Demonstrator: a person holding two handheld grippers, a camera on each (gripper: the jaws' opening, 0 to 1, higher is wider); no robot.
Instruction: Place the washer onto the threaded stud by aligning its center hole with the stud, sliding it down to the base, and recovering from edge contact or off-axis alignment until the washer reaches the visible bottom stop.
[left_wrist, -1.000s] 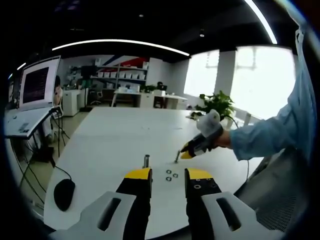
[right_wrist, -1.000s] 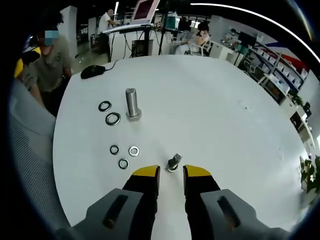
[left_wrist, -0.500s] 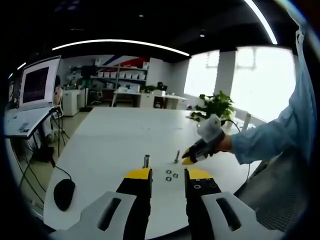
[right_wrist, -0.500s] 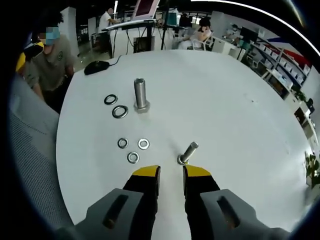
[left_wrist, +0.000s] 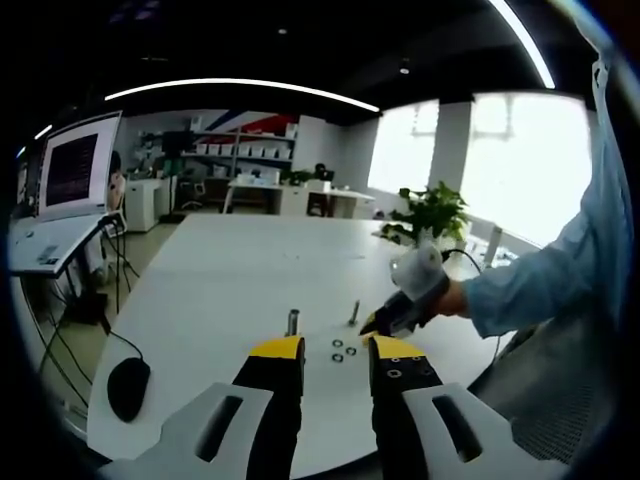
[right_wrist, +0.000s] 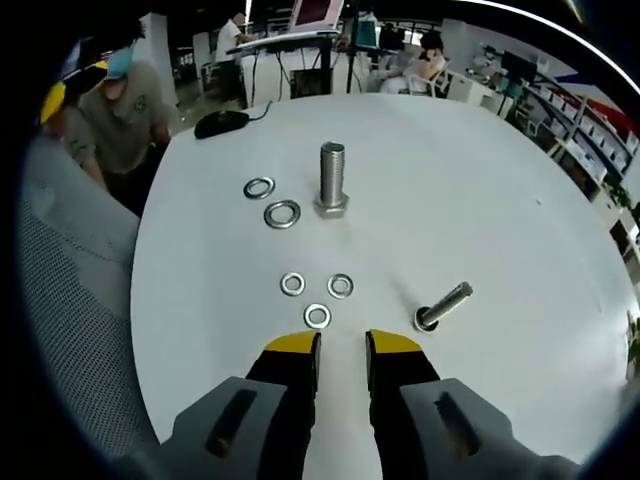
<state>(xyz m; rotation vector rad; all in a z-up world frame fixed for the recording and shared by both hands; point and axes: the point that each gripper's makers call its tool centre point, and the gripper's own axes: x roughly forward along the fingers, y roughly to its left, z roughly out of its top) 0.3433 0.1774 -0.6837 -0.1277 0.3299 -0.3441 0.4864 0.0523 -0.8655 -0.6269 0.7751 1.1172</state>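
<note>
Steel hardware lies scattered on the white table (right_wrist: 520, 190) as the right gripper (right_wrist: 341, 352) pulls back from the small stud (right_wrist: 443, 305), which a second ago stood just ahead of its yellow tips and now sits off to the right, leaning in the fisheye picture. Three small washers (right_wrist: 317, 316) now lie directly ahead of the jaws, the nearest just beyond the tips; the jaws stand narrowly parted and hold nothing. Two larger washers (right_wrist: 281, 213) rest beside the big bolt (right_wrist: 331, 180) farther up the table. Seen from the left gripper view, the right gripper (left_wrist: 385, 322) has dropped lower and nearer to the washers (left_wrist: 339, 351), while the left gripper (left_wrist: 336, 350) hovers where it was, jaws slightly apart and empty. No washer is on a stud yet; the shift suggests the person is lining up to pick the nearest small washer first.
</note>
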